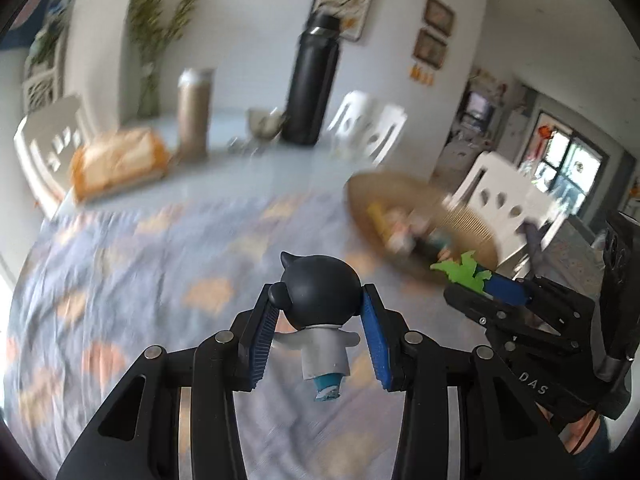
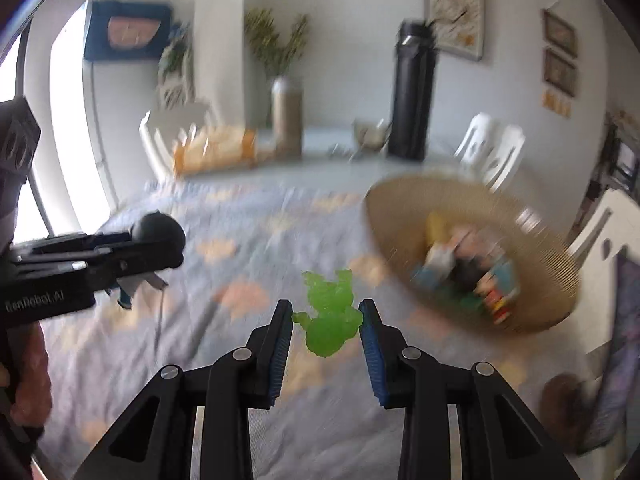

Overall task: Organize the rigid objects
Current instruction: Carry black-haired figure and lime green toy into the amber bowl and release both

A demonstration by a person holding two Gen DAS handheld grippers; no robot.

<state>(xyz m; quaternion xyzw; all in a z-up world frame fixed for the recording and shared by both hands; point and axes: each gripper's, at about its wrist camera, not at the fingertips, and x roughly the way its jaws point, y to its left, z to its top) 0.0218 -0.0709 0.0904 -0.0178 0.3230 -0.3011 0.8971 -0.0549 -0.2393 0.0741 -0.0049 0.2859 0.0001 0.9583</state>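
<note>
My left gripper [image 1: 320, 300] is shut on a toy figure [image 1: 318, 304] with a big dark round head, a white coat and teal legs, held clear above the cloth. My right gripper [image 2: 325, 312] is shut on a translucent green figure [image 2: 330, 312], also lifted off the table. Each gripper shows in the other's view: the right gripper [image 1: 486, 286] with the green figure [image 1: 460, 270] at the right edge, the left gripper [image 2: 160, 248] with the dark-headed figure [image 2: 158, 232] at the left. A woven basket [image 2: 532, 240] to the right front holds several small toys.
A blue cloth with orange patches [image 1: 140, 280] covers the table. At the far end stand a tall black flask [image 1: 312, 80], a beige bottle [image 1: 194, 114], a small bowl [image 1: 264, 122] and an orange-edged box [image 1: 118, 164]. White chairs [image 1: 368, 124] ring the table. A person's hand [image 2: 28, 372] shows at left.
</note>
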